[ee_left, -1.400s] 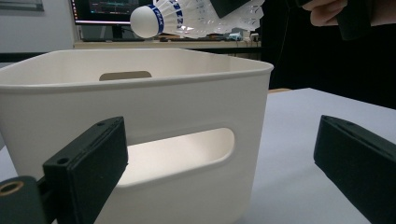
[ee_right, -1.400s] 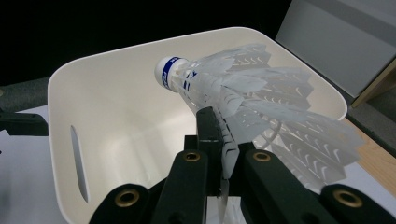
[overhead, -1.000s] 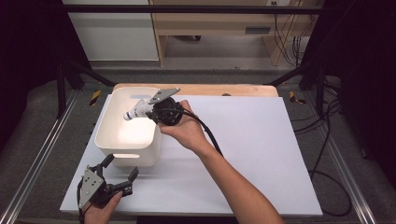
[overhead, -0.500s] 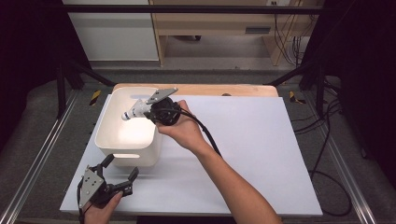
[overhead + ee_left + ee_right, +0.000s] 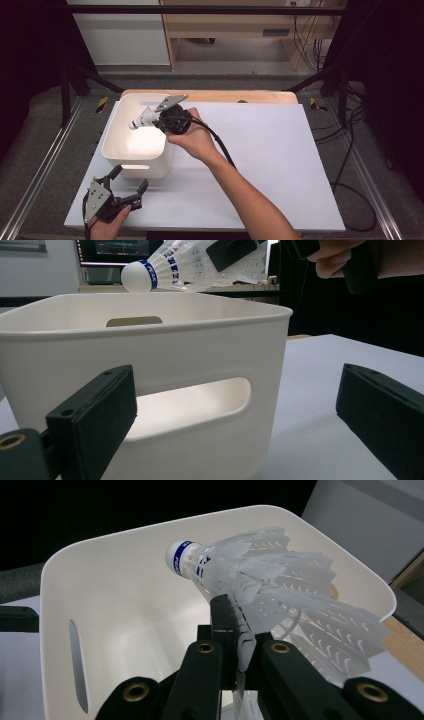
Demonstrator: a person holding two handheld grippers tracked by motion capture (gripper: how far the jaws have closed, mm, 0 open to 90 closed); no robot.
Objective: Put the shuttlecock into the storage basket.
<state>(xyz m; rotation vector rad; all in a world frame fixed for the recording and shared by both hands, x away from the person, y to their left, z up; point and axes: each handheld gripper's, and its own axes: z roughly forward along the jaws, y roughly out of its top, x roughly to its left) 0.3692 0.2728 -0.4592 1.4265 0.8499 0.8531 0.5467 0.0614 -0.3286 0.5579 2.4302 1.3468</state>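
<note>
Table point(image 5: 280, 165): broad flat white sheet over a wooden top, matte, bare apart from the bin.

Bin point(image 5: 116, 150): white plastic tub with rounded corners, smooth walls and slotted handle cut-outs, seated at about 10 o'clock on the sheet. Its inside looks bare, as far as can be seen in the right gripper view.

Right gripper point(image 5: 159, 118): held over the bin's far-right corner, jaws clamped nearly together on the feather skirt of the shuttlecock point(image 5: 235, 575).

Left gripper point(image 5: 129, 186): parked at about 7 o'clock on the sheet, just in front of the bin's near wall, jaws spread wide, nothing between them.

Shuttlecock: white ribbed feathers flaring to a cone, rounded white cork with a blue band, cork aimed toward 10 o'clock, poised above the bin's opening, clear of the rim.

Step judged in hand: placing the shuttlecock into the bin. Next move is thought to call for a slight lowering and an opening of the right jaws, so that the light, bouncy piece is dropped inside the walls.
</note>
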